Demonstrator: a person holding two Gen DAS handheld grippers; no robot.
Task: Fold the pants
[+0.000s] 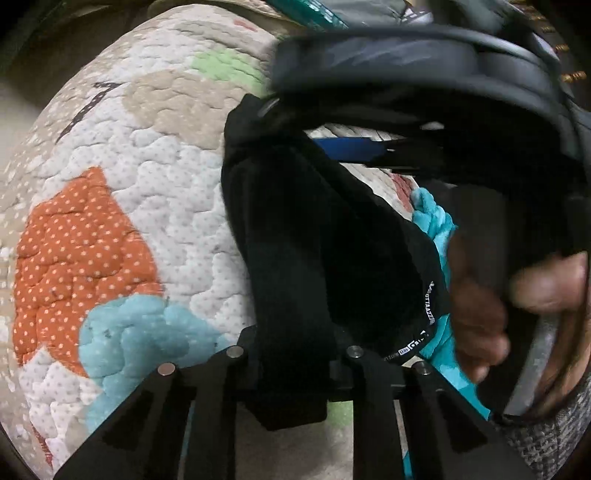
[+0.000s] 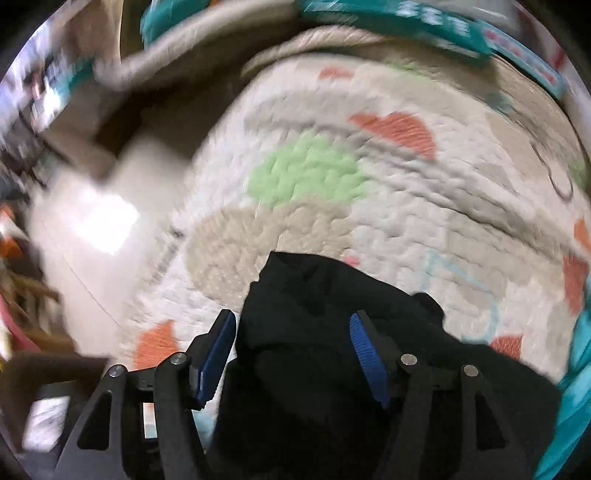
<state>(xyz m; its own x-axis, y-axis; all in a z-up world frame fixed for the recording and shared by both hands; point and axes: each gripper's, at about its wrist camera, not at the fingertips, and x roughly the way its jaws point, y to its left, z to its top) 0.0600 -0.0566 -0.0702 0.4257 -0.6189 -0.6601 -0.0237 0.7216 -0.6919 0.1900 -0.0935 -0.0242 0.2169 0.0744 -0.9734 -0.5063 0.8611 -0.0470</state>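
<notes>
The black pants point(image 1: 314, 240) hang bunched over a quilted patchwork bedspread point(image 1: 129, 184). My left gripper point(image 1: 291, 354) is shut on the pants' fabric, which covers its fingertips. A white-lettered label shows on the cloth's right edge. The right gripper point(image 1: 369, 151) appears in the left wrist view above the pants, blurred, with a blue pad and the person's hand point(image 1: 480, 314) behind it. In the right wrist view my right gripper point(image 2: 291, 347) is open, its blue pads point(image 2: 218, 354) either side of the black pants point(image 2: 332, 369), not pinching them.
The bedspread point(image 2: 369, 184) has orange, green, teal and beige patches. A teal cloth point(image 1: 436, 221) lies under the pants at the right. A pale floor point(image 2: 92, 229) and clutter lie left of the bed. A teal box point(image 2: 424, 22) stands at the far edge.
</notes>
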